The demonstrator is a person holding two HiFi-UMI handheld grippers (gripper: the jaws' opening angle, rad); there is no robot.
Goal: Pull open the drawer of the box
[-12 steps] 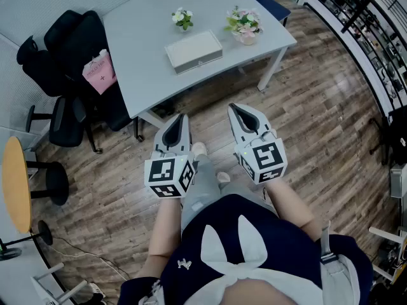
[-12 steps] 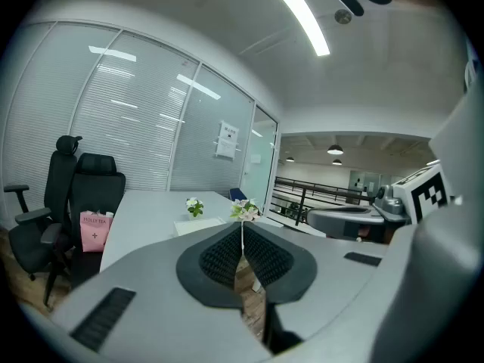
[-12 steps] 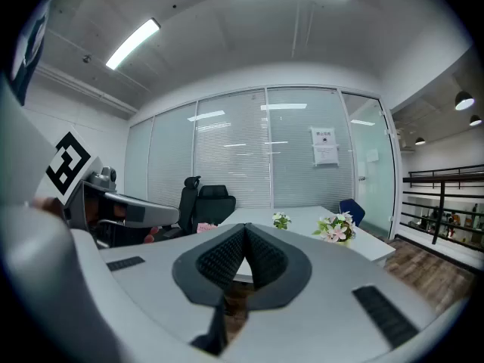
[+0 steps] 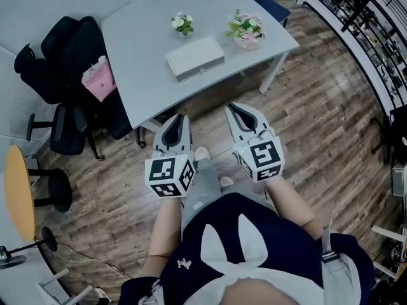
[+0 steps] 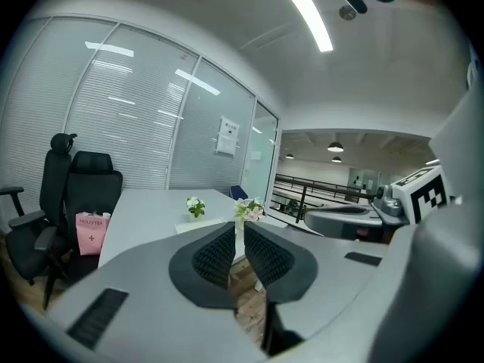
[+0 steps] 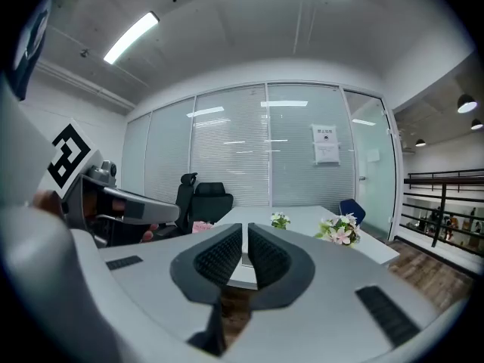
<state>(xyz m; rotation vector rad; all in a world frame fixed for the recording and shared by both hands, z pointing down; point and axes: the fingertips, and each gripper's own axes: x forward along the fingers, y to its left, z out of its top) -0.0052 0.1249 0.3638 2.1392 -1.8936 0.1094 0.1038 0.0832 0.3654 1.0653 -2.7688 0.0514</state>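
Wood floor [image 4: 318, 107] underlies left tool [image 4: 180, 118] and right tool [image 4: 235, 110], held forward, closed, empty.

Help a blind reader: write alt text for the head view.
A person holds the left claw and right claw, both shut and empty, over a wood floor, short of a grey table bearing a white box and two flower pots. A black chair with a pink bag stands left of the table.
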